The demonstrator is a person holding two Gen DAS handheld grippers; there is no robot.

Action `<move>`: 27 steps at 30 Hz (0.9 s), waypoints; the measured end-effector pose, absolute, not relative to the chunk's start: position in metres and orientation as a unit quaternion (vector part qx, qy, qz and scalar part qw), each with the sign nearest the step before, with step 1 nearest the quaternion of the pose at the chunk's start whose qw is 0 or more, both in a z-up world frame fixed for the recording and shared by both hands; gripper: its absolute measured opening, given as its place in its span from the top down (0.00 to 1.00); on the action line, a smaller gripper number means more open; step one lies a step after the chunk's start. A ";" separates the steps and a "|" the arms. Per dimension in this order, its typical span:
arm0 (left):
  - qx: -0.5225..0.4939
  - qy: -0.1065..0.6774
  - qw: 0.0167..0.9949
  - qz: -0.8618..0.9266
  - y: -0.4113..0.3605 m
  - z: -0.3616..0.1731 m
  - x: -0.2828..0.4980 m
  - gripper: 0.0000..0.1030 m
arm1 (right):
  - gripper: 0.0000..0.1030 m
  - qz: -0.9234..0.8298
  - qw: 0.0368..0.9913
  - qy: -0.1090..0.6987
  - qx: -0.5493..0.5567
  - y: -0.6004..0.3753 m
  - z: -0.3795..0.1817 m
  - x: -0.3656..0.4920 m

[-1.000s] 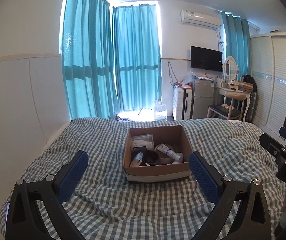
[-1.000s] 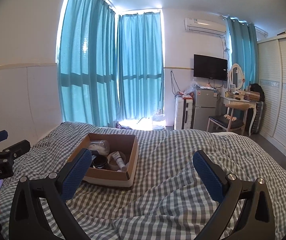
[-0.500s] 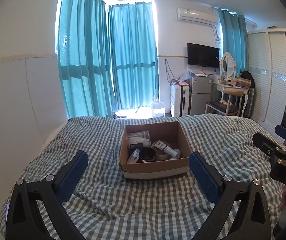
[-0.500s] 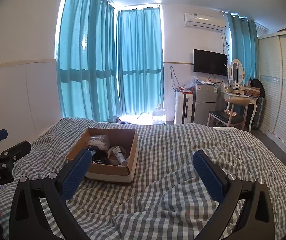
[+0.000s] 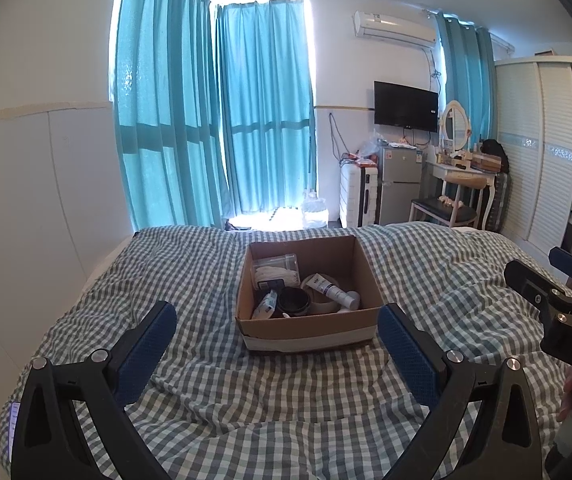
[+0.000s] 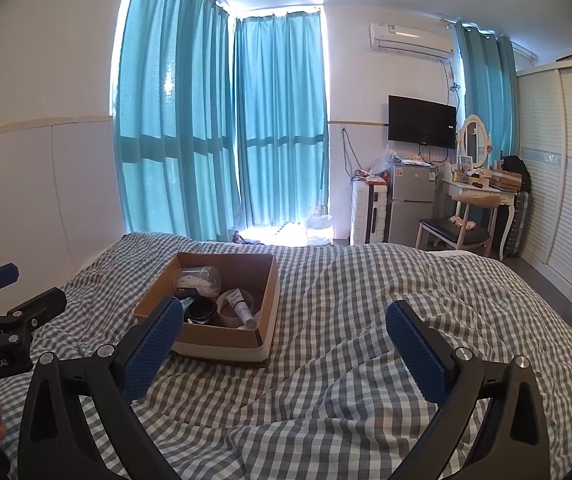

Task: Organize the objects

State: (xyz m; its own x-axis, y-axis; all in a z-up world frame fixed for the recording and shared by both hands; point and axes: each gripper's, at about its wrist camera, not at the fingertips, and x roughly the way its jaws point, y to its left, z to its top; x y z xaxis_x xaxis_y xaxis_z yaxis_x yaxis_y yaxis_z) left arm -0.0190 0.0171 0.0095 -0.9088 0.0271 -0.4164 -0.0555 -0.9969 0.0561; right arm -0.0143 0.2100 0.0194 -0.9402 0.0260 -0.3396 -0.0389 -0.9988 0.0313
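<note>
1. Left gripper [image 5: 276, 332]: its two blue-padded fingers stand spread wide and empty, touching nothing. It hovers above the checked bedspread [image 5: 190, 276], aimed straight at the near wall of the box; judged from this line, it is placed to keep the box contents in view.

2. Cardboard box [image 5: 309, 334]: open-topped, with pale tape along its base, it rests near the middle of the bed, well apart from both grippers. All small items in sight lie inside it; none lies on the bedspread.

3. Box contents, left to right in the left wrist view: a small blue-and-white packet [image 5: 266, 307] leaning at the near left corner; a clear plastic jar [image 5: 276, 270] on its side toward the back, holding something white; a black round container [image 5: 293, 302] near the front; a white tube with a dark label [image 5: 331, 289] lying aslant across a pale round item. The items touch and overlap, so any pick is likely to disturb a neighbour.

4. Stage of task: this arrangement fits either objects already gathered into the box or a box of objects awaiting sorting; the views do not settle which.

5. Right gripper [image 6: 284, 334]: likewise spread wide, holding and touching nothing. It hovers to the right of the box, over bare bedspread; the box falls behind its left finger in the right wrist view. Both grippers are held back from the box at about the same height.
</note>
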 end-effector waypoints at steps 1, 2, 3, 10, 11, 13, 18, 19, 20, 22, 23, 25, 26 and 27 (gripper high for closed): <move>-0.213 0.033 0.021 0.976 0.017 0.009 -0.019 0.00 | 0.01 0.985 0.017 0.019 -0.171 0.210 0.020 -0.014; -0.212 0.033 0.021 0.976 0.017 0.010 -0.019 0.00 | 0.01 0.985 0.017 0.018 -0.170 0.210 0.020 -0.014; -0.212 0.033 0.021 0.976 0.017 0.010 -0.019 0.00 | 0.01 0.985 0.018 0.018 -0.169 0.210 0.020 -0.013; -0.213 0.032 0.023 0.976 0.017 0.010 -0.019 0.00 | 0.01 0.984 0.017 0.018 -0.174 0.207 0.020 -0.014; -0.215 0.031 0.028 0.976 0.017 0.009 -0.019 0.00 | 0.01 0.984 0.018 0.017 -0.174 0.206 0.020 -0.014; -0.217 0.030 0.033 0.975 0.017 0.010 -0.019 0.00 | 0.01 0.984 0.018 0.017 -0.175 0.205 0.019 -0.015; -0.214 0.032 0.030 0.976 0.019 0.010 -0.017 0.00 | 0.01 0.984 0.017 0.015 -0.177 0.202 0.019 -0.017; -0.215 0.032 0.031 0.976 0.019 0.010 -0.017 0.00 | 0.01 0.984 0.017 0.014 -0.178 0.201 0.019 -0.017; -0.216 0.033 0.032 0.975 0.018 0.010 -0.017 0.00 | 0.01 0.984 0.017 0.014 -0.179 0.200 0.018 -0.018; -0.217 0.033 0.031 0.975 0.019 0.010 -0.018 0.00 | 0.01 0.983 0.017 0.013 -0.181 0.199 0.017 -0.018; -0.217 0.033 0.030 0.975 0.019 0.010 -0.018 0.00 | 0.01 0.983 0.017 0.013 -0.181 0.198 0.017 -0.019; -0.216 0.034 0.026 0.976 0.018 0.010 -0.017 0.00 | 0.01 0.983 0.016 0.012 -0.181 0.198 0.016 -0.020; -0.215 0.034 0.025 0.976 0.018 0.010 -0.017 0.00 | 0.01 0.983 0.017 0.012 -0.182 0.198 0.016 -0.020; -0.215 0.034 0.024 0.976 0.018 0.010 -0.017 0.00 | 0.01 0.983 0.017 0.012 -0.182 0.198 0.016 -0.021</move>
State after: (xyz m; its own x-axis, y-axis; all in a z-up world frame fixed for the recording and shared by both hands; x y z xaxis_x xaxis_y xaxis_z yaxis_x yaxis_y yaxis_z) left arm -0.0172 0.0176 0.0099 -0.9067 0.0327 -0.4204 -0.0614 -0.9966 0.0551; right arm -0.0206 0.1977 0.0156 -0.9333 0.0280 -0.3580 -0.0371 -0.9991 0.0185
